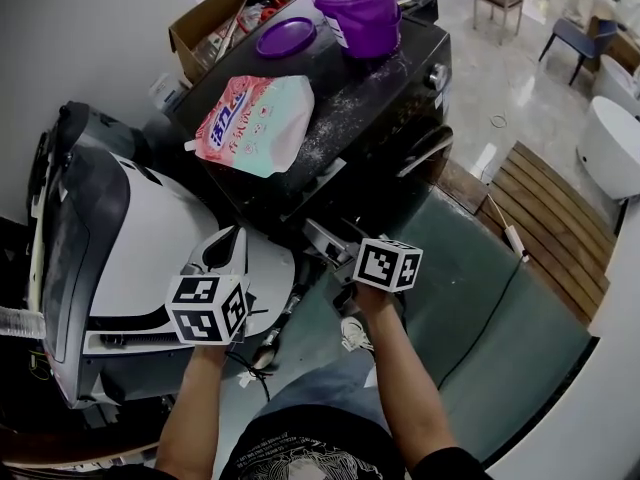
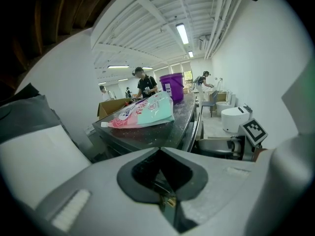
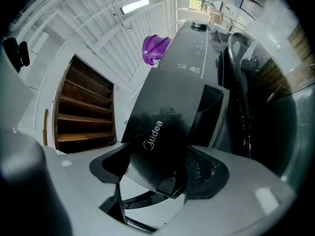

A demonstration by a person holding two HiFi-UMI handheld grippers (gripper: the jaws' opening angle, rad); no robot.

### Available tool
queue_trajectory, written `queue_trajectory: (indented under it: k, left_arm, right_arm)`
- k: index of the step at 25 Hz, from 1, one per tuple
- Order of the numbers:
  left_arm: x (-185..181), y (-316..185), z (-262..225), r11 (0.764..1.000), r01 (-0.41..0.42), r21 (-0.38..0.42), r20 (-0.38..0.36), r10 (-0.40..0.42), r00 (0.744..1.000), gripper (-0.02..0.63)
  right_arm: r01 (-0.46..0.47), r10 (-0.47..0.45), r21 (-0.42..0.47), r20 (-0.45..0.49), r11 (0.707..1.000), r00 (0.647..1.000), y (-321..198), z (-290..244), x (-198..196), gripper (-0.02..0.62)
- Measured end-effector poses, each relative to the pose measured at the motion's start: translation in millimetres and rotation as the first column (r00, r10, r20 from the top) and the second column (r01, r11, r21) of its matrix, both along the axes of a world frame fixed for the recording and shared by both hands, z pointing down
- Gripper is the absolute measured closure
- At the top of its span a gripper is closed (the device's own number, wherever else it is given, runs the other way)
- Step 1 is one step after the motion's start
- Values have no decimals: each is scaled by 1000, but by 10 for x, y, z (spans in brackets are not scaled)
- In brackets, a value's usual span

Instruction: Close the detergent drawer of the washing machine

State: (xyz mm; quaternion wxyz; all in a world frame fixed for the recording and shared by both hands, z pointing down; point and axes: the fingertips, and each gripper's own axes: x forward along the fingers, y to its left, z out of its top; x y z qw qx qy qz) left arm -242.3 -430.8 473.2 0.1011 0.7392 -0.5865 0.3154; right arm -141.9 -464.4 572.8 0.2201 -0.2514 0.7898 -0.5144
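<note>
The black front-loading washing machine (image 1: 385,103) stands with its glossy black detergent drawer (image 1: 322,238) pulled out from the upper front, at the corner nearest the person. The right gripper (image 1: 338,264) is at that drawer. In the right gripper view its jaws (image 3: 157,173) are pinched on the drawer's front panel (image 3: 162,132), which bears white "Midea" lettering and fills the gap between the two pads.

The left gripper (image 1: 225,253) is off the machine's left side, over a white and grey appliance (image 1: 130,238). In the left gripper view its jaws (image 2: 160,154) are pressed together at the tips with nothing between them.

On top of the washing machine lies a pink and pale-green soft detergent pouch (image 1: 255,123). Farther back on the top stand a purple plastic bucket (image 1: 360,8) and, just beside it, a round purple lid (image 1: 286,37). A brown cardboard box (image 1: 215,18) sits behind the machine's far left corner.
</note>
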Motion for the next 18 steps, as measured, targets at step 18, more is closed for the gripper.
queue_trajectory:
  k: [18]
  left_arm:
    - [-91, -131, 58, 1000, -15, -6, 1, 15, 1000, 606]
  right_arm:
    - [7, -7, 0, -1, 1000, 1000, -137, 20, -133, 247]
